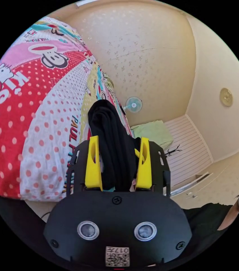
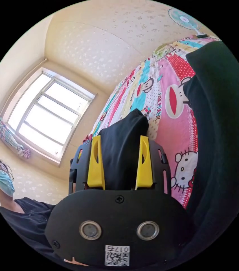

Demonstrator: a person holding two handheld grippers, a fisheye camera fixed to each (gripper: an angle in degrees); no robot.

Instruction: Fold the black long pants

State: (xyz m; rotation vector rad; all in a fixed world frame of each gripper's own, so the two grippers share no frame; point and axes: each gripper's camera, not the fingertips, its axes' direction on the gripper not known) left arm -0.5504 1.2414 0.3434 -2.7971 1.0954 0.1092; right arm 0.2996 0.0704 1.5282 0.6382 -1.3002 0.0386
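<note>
Both grippers, left (image 1: pixel 118 162) and right (image 2: pixel 120 161), pinch the black pants (image 2: pixel 223 135) above the bedspread (image 1: pixel 40 113)

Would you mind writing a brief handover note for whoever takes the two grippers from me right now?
Left gripper: shut on a bunched part of the black pants, yellow jaws pressing both sides.
Right gripper: shut on another part of the black pants.
Pants: lifted over the cartoon-print bedspread; in the right gripper view a wide stretch of them hangs close by.
Done: both grips taken, the garment is raised.
Left: probably lay it flat on the bedspread, then fold; no finished fold shows.
</note>
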